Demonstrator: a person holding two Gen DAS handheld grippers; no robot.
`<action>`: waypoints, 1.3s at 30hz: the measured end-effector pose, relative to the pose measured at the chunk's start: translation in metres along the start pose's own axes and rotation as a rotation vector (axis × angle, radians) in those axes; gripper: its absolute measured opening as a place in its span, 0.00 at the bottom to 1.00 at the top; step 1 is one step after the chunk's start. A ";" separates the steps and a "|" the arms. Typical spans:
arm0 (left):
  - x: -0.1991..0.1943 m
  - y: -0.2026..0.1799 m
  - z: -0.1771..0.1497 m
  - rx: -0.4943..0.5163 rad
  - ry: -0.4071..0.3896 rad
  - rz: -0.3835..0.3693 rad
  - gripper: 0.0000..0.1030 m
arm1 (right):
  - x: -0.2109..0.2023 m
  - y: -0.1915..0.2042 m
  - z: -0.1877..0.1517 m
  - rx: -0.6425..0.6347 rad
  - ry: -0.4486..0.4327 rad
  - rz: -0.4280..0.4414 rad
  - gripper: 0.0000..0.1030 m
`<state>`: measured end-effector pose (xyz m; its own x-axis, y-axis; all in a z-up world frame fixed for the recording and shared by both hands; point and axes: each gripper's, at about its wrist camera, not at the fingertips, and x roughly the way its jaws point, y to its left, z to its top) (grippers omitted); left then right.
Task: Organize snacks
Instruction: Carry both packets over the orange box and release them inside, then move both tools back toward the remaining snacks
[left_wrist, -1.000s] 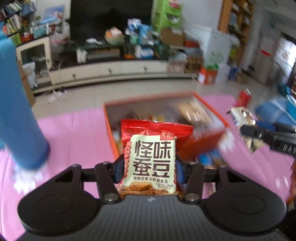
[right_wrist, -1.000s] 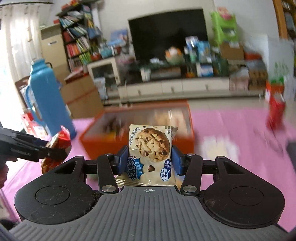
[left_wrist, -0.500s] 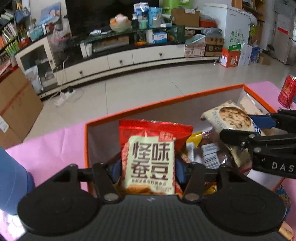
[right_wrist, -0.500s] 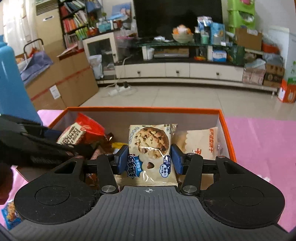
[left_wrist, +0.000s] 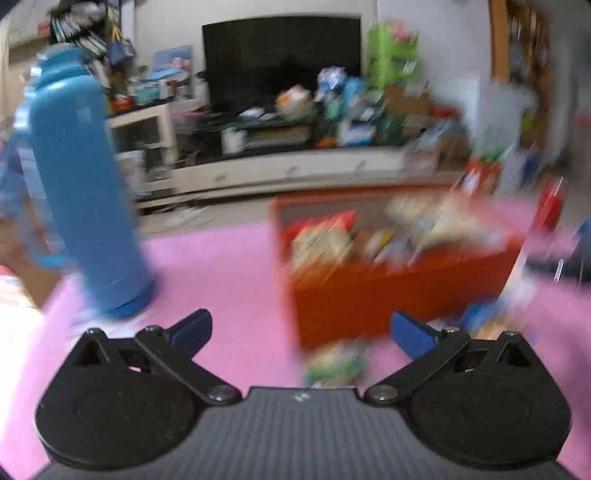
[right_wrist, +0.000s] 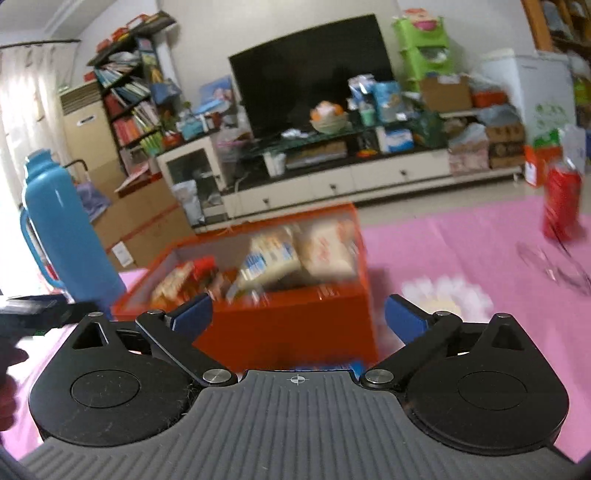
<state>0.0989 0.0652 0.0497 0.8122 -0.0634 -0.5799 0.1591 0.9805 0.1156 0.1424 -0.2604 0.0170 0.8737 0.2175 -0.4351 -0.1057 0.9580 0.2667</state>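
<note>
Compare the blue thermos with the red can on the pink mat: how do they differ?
The blue thermos looks taller and has a side handle; the red can looks shorter, with no handle. The thermos stands left of the orange box, the can to its right. Both stand upright on the pink mat.

Motion blur smears the snack packets (left_wrist: 373, 236) inside the orange rectangular box (left_wrist: 402, 295), leaving their print unreadable. A blurred green-and-white packet (left_wrist: 338, 360) on the pink tablecloth (left_wrist: 221, 280) is partly hidden. The tall blue plastic flask (right_wrist: 68, 236) is partly hidden by the dark left gripper (right_wrist: 37, 312), itself cut by the frame edge.
</note>
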 end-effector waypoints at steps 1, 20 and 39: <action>-0.006 0.001 -0.012 0.037 0.022 0.051 1.00 | 0.003 -0.003 -0.005 -0.006 0.031 -0.002 0.88; 0.056 0.046 -0.055 -0.184 0.361 -0.149 0.41 | 0.014 -0.037 -0.017 0.021 0.138 -0.007 0.87; 0.055 0.023 -0.060 -0.187 0.315 -0.138 0.76 | 0.025 -0.008 -0.031 -0.061 0.228 0.028 0.56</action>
<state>0.1139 0.0957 -0.0281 0.5740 -0.1649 -0.8021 0.1262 0.9856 -0.1123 0.1503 -0.2569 -0.0225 0.7407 0.2743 -0.6133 -0.1634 0.9590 0.2317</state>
